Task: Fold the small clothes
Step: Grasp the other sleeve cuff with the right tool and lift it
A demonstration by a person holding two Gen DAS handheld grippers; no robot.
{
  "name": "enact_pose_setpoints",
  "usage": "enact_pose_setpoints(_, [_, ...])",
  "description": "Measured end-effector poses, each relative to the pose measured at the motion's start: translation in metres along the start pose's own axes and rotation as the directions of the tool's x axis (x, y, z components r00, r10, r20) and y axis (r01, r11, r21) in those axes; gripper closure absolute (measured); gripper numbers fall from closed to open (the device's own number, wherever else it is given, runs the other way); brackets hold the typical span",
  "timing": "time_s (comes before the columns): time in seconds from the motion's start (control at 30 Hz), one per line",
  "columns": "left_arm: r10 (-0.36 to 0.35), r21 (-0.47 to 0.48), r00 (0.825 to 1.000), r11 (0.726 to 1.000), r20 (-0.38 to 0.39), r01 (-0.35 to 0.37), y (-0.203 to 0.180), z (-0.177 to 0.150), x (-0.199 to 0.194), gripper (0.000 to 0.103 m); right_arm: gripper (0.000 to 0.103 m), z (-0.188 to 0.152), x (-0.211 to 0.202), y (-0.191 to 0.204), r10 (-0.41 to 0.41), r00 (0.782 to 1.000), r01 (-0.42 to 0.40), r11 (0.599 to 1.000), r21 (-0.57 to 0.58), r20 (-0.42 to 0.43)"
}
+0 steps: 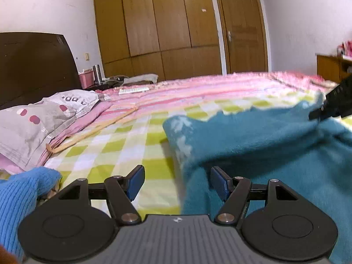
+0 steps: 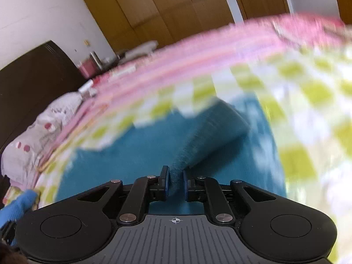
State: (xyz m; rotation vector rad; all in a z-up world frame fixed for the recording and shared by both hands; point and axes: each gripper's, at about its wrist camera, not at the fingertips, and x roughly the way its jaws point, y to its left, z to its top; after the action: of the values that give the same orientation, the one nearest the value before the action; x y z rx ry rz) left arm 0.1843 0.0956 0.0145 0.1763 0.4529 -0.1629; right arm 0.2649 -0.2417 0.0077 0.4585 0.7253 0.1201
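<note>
1. My left gripper (image 1: 177, 183) stands wide apart with nothing between its blue pads (image 1: 134, 182), just beside the near edge of the teal garment (image 1: 253, 140).
2. My right gripper (image 2: 176, 183) is pinched narrow on a raised fold of that teal garment (image 2: 132, 154), cloth squeezed between the pads.
3. The garment lies spread on the bed (image 1: 123, 145), over the green-checked sheet.
4. Far left, a grey pillow (image 1: 37, 123) rests by the dark headboard (image 1: 33, 66).
5. The right wrist view is blurred.
</note>
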Motion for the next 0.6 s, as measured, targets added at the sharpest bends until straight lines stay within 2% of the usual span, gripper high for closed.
enact_pose_setpoints(0.1, [0.009,0.023,1.000,1.000,-0.025,-0.008,-0.009,-0.001,-0.004,0.032,0.079,-0.017,0.006,-0.010,0.017,1.000,-0.018,0.999,0.049,0.008])
enact_pose_setpoints(0.2, [0.013,0.037,0.999,0.999,-0.032,-0.012,-0.013,0.002,-0.005,0.032,0.064,-0.016,0.003,-0.020,0.052,0.997,-0.057,0.991,0.120,0.048])
enact_pose_setpoints(0.3, [0.036,0.054,0.999,0.998,-0.032,-0.034,-0.017,0.013,0.002,0.032,0.063,-0.011,-0.006,-0.029,0.046,0.992,-0.066,0.983,0.173,0.118])
enact_pose_setpoints(0.37, [0.048,0.060,0.999,0.997,-0.025,-0.047,-0.020,0.022,0.010,0.032,0.067,-0.005,-0.009,-0.036,0.008,0.992,-0.031,0.983,0.179,0.127])
enact_pose_setpoints(0.4, [0.056,0.058,0.998,0.997,-0.021,-0.054,-0.020,0.027,0.016,0.032,0.079,-0.002,-0.009,-0.036,-0.033,0.992,0.011,0.985,0.175,0.123])
enact_pose_setpoints(0.43, [0.071,0.054,0.997,0.996,-0.017,-0.070,-0.021,0.032,0.022,0.032,0.084,0.001,-0.008,-0.038,-0.058,0.991,0.037,0.985,0.167,0.121])
enact_pose_setpoints(0.53, [0.142,0.048,0.990,0.989,-0.009,-0.142,-0.022,0.040,0.040,0.032,0.089,0.002,-0.008,-0.038,-0.068,0.989,0.048,0.987,0.155,0.129])
enact_pose_setpoints(0.6, [0.193,0.061,0.980,0.980,-0.048,-0.190,-0.021,0.040,0.057,0.032,0.089,0.002,-0.001,-0.035,-0.101,0.988,0.087,0.989,0.118,0.119])
